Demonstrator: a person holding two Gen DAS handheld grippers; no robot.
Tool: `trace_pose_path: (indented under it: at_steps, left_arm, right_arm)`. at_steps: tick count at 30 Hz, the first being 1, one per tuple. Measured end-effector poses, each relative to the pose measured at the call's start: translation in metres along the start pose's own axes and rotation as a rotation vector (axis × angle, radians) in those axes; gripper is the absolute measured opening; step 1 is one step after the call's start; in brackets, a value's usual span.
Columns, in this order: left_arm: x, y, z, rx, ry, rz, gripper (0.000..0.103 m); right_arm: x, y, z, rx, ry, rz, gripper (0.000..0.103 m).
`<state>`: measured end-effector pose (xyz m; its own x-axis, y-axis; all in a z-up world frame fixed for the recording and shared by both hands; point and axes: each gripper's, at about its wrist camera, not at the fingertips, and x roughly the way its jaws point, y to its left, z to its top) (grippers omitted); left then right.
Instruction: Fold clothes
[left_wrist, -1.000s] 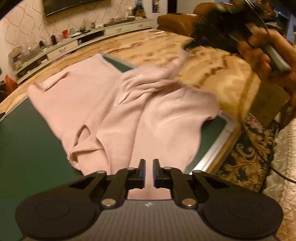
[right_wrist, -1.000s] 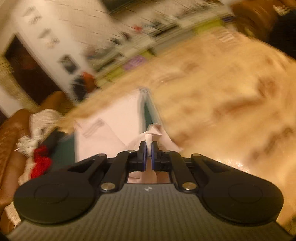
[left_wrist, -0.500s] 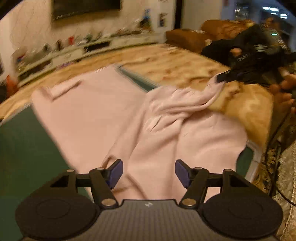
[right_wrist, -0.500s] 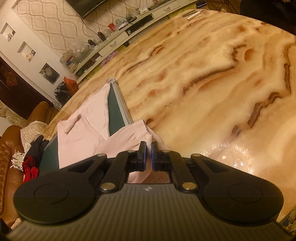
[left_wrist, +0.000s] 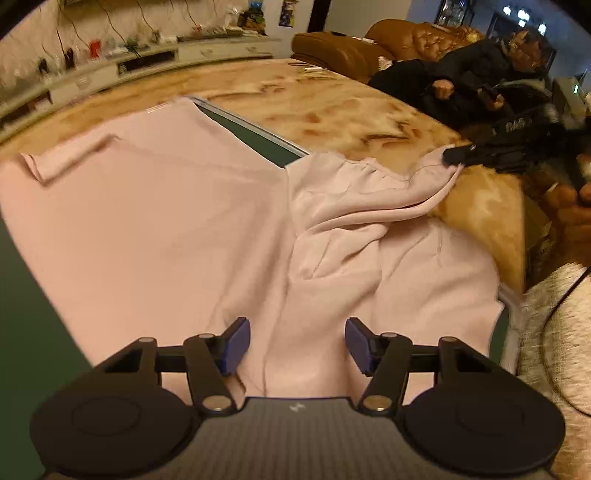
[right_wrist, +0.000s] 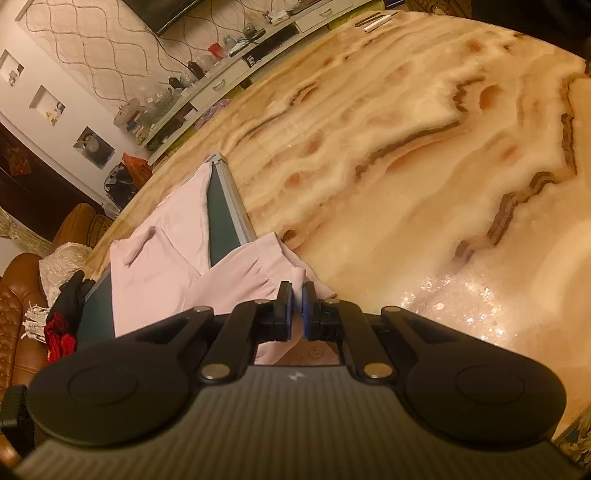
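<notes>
A pale pink garment (left_wrist: 166, 229) lies spread on a dark green mat (left_wrist: 22, 332) on a marble table. My left gripper (left_wrist: 295, 345) is open and empty, hovering just above the garment's near edge. My right gripper (right_wrist: 297, 308) is shut on a corner of the pink garment (right_wrist: 236, 280) and holds it out over the marble. In the left wrist view the right gripper (left_wrist: 458, 155) pinches the stretched corner at the right. The right side of the garment is bunched in folds (left_wrist: 351, 206).
The marble table (right_wrist: 406, 166) extends far beyond the mat's metal edge (right_wrist: 236, 206). A seated person in black (left_wrist: 480, 77) and brown sofas (left_wrist: 340, 48) are behind the table. A cream fabric seat (left_wrist: 557, 332) is at the right. Dark and red clothes (right_wrist: 62, 321) lie at the left.
My left gripper has opened and let go of the garment. My right gripper pulled the held corner rightward, off the mat and over the marble, drawing the cloth out.
</notes>
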<state>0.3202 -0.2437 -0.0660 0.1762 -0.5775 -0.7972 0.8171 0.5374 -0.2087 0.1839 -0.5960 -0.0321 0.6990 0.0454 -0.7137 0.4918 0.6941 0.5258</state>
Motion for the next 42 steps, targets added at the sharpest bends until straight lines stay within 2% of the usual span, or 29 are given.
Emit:
trace_pose_path:
  at_steps: [3, 8, 12, 13, 15, 18, 20, 24, 31, 36, 38, 40, 42]
  left_arm:
    - [0.006, 0.008, 0.000, -0.006, 0.018, -0.097, 0.046]
    - [0.009, 0.010, -0.001, -0.002, 0.029, -0.117, 0.045]
    - [0.008, 0.019, -0.003, -0.064, 0.015, -0.148, 0.043]
    - [0.007, 0.021, -0.005, -0.076, 0.007, -0.142, 0.027]
    - [0.005, 0.024, -0.007, -0.099, -0.004, -0.129, 0.005]
    - [-0.001, 0.021, -0.009, -0.088, -0.029, -0.077, 0.001]
    - [-0.011, 0.013, -0.010, -0.067, -0.064, -0.039, 0.000]
    - [-0.043, -0.017, -0.011, 0.041, -0.128, -0.021, 0.000]
    - [-0.103, -0.102, -0.037, 0.363, -0.157, -0.025, 0.000]
    - [-0.086, -0.145, -0.066, 0.530, -0.040, -0.045, 0.001]
    - [-0.068, -0.153, -0.077, 0.564, 0.021, -0.023, 0.001]
    - [-0.057, -0.156, -0.085, 0.579, 0.045, 0.040, 0.005]
    - [-0.056, -0.154, -0.089, 0.564, 0.058, 0.021, 0.010]
  right_arm:
    - [0.002, -0.001, 0.000, -0.001, 0.005, -0.001, 0.008]
    - [0.004, -0.001, 0.000, -0.005, 0.007, -0.006, 0.008]
    - [0.004, -0.002, -0.001, -0.003, 0.007, -0.005, 0.008]
    - [0.005, -0.002, -0.001, -0.002, 0.007, -0.005, 0.008]
    - [0.004, -0.001, -0.001, -0.001, 0.007, -0.003, 0.008]
    - [0.004, -0.001, -0.001, 0.000, 0.003, -0.004, 0.008]
    - [0.004, -0.001, -0.001, 0.001, 0.001, -0.005, 0.008]
    - [-0.003, 0.000, -0.001, 0.000, -0.020, -0.005, 0.008]
    - [-0.037, -0.005, -0.008, 0.006, -0.059, 0.044, 0.008]
    - [-0.043, -0.025, -0.028, 0.028, -0.027, 0.018, 0.008]
    - [-0.038, -0.037, -0.037, 0.057, -0.003, -0.006, 0.008]
    - [-0.031, -0.049, -0.045, 0.089, 0.021, -0.026, 0.008]
    - [-0.025, -0.056, -0.051, 0.101, 0.038, -0.039, 0.008]
